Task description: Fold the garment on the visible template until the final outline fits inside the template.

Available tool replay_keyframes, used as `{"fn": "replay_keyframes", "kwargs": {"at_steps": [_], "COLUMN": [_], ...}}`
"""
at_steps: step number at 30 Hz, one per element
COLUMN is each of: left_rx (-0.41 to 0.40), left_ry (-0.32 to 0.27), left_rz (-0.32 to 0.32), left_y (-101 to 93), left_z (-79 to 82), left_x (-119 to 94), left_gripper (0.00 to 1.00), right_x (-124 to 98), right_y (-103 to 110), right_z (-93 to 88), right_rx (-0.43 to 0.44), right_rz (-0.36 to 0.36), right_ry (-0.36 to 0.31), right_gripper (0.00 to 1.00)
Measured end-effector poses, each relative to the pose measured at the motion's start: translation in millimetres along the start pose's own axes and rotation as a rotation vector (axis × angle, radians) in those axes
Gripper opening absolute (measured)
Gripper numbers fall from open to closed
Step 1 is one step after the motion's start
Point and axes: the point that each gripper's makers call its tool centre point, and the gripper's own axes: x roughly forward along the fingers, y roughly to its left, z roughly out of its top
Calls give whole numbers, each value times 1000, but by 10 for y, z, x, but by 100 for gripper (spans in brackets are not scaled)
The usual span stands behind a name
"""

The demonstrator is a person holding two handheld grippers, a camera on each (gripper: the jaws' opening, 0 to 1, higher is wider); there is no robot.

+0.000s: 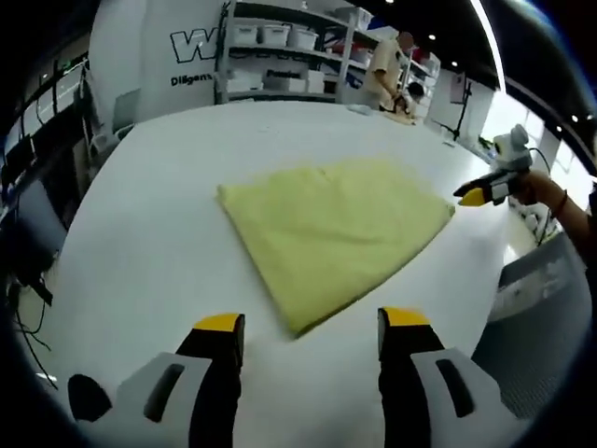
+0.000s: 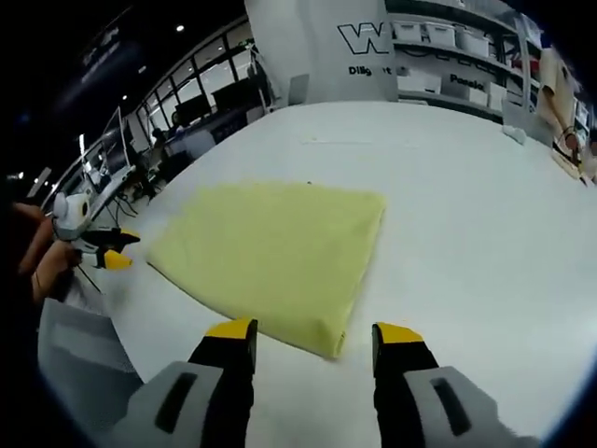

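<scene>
**Two empty grippers over a folded yellow garment**

Both grippers hang clear of the cloth with nothing held. In the left gripper view the left gripper [image 1: 311, 329] has its yellow-tipped jaws spread wide, just short of the near corner of the yellow garment [image 1: 336, 229]. The right gripper [image 2: 312, 334] is likewise wide open, its tips on either side of the garment's near corner but not touching it. The garment lies flat on the white table [image 1: 168, 215], folded into a compact, roughly four-sided shape near the middle of the surface.

No template outline can be made out on the table; it may sit under the cloth, or the fisheye view may wash it out, so whether the outline fits cannot be judged.

Risks from here, as I judge them: closing on only the top layer at the corner would peel the fold open; dragging instead of lifting would slide the whole stack off its place; and a one-sided pull would skew the edges, spoiling the outline.

Containers: white bins [image 1: 275, 35] stand on shelving [image 1: 289, 70] beyond the far end of the table; their contents cannot be seen.
</scene>
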Motion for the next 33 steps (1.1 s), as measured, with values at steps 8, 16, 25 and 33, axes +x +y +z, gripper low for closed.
{"fn": "replay_keyframes", "kwargs": {"at_steps": [8,16,25,33], "left_rx": [-38,-23,-10,16], "left_ry": [-47,-79,-102,-89], "left_rz": [21,16,-25,-21], "left_y": [-181,-393,-627,-619], "left_z": [113,175,143,127], "left_x": [-144,-273,-318,-330], "left_gripper": [85,99,99,99], "right_x": [-220,-408,-520,-507], "right_y": [181,384,564,635], "right_z": [59,81,-31,-213], "right_rx": [-15,-4,-29,-65], "right_rz": [2,43,67,66], "right_ry": [-47,-94,-77,-40], "right_gripper": [84,99,99,99]}}
